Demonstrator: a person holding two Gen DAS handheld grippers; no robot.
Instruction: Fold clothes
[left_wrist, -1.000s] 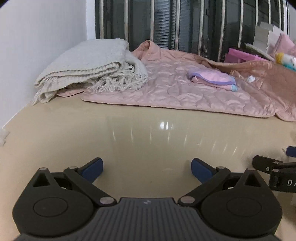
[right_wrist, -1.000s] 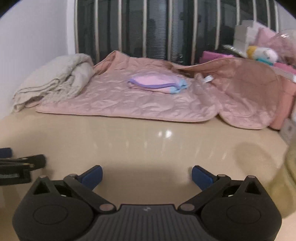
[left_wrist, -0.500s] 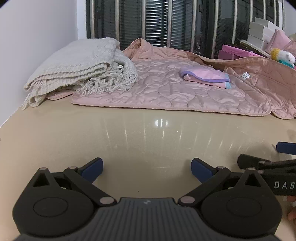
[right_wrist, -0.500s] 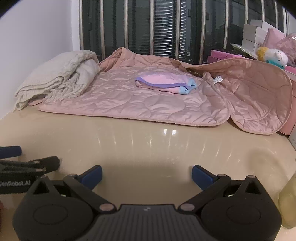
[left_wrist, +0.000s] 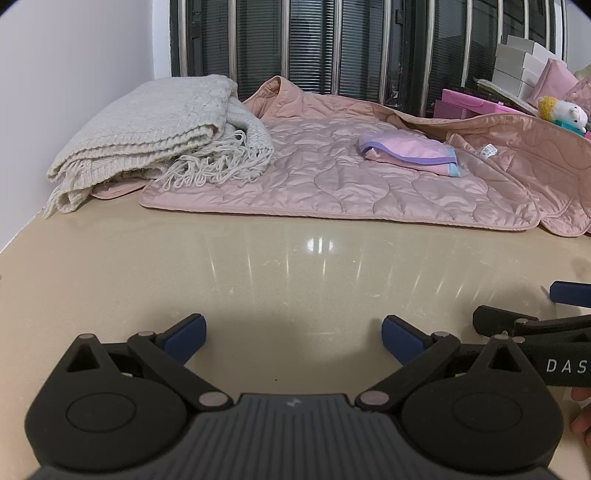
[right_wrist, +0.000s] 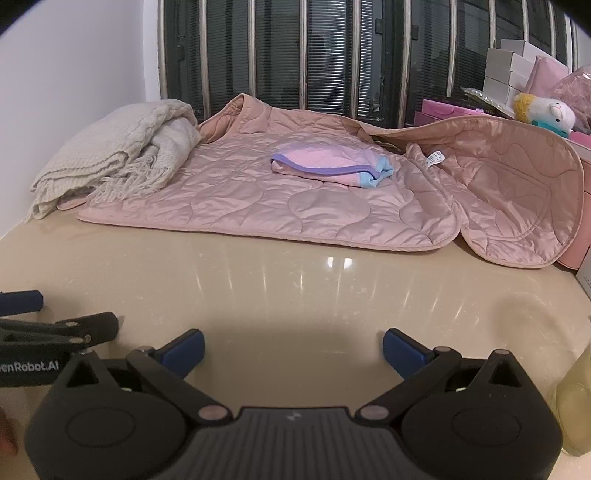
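Left wrist view: I held both tongs (left_wrist: 293, 338) (right_wrist: 293, 350) spread wide and empty over the table (left_wrist: 280, 266), pink jacket (left_wrist: 332, 181) well ahead.

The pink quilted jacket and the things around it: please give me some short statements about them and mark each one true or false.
1. A small folded pink cloth with purple trim lies on top of the pink quilted jacket. True.
2. The left gripper is shut on the jacket's hem. False: its fingers are spread apart over the bare beige tabletop, holding nothing.
3. A cream knitted blanket with fringe lies at the jacket's left end. True.
4. The right gripper holds the cream blanket. False: it is open and empty, short of the jacket.
5. A plush toy sits at the far right, behind the jacket. True.
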